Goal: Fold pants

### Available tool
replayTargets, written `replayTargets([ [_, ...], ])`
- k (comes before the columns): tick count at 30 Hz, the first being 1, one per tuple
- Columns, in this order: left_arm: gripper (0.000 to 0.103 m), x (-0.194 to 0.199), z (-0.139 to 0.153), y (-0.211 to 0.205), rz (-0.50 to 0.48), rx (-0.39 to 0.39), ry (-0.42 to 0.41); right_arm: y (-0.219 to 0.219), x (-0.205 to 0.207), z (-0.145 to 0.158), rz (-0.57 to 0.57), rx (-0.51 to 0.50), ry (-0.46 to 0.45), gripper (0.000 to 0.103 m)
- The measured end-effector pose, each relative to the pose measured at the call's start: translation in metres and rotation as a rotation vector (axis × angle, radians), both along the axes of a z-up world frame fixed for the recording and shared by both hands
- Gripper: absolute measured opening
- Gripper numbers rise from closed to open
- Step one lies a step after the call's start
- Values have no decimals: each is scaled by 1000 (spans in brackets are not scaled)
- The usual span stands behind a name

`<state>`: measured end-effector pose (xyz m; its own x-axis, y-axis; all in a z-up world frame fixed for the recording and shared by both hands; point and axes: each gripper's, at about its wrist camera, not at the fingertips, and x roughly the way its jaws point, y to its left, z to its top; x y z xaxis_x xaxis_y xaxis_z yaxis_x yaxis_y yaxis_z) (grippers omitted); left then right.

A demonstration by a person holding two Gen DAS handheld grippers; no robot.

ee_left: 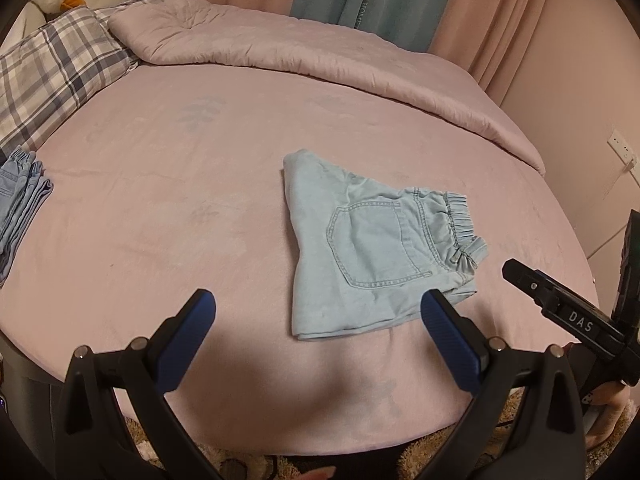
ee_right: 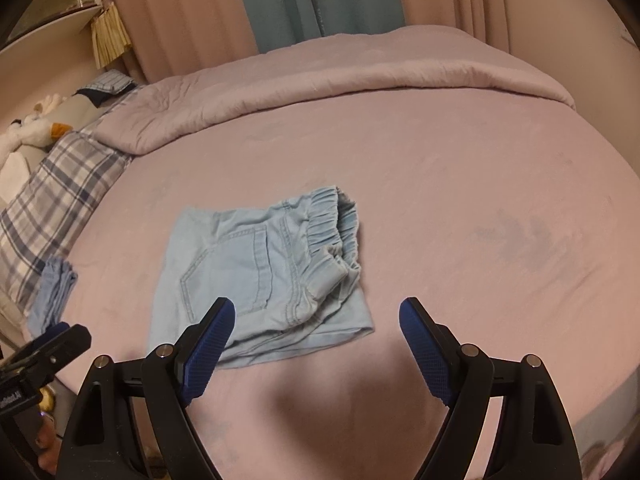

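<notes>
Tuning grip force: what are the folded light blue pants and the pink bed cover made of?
Folded light blue pants: thin washed denim or chambray by the look, matte, with contrast-stitched patch pocket and gathered elastic waistband.
Pink bed cover: probably short-pile fleece or velvet; soft matte surface with brushed streaks.

right tool [ee_right: 316, 320] open, empty | folded pants [ee_right: 264, 276] on bed [ee_right: 480, 200]
</notes>
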<state>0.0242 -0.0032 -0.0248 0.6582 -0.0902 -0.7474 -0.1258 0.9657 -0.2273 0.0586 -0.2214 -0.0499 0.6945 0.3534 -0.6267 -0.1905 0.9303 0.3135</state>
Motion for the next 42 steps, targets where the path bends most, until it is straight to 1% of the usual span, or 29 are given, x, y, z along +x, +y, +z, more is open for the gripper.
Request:
replayTargets([
  [12,102,-1,-3,6,3,-12,12,7,-3,0,-22,-29,1,84],
  [16,102,-1,-6,5,-12,-25,21,9,-6,0,-22,-35,2,84],
  [21,102,0,-7,2,-25,-16,30,9,-8,3,-38,-54,-9,84],
  [28,102,-1,-7,1,-37,-13,36,5,-8,2,-49,-51,-4,84],
  [42,102,-4,-7,-3,-33,-21,50,7,-8,0,-34,-42,9,84],
])
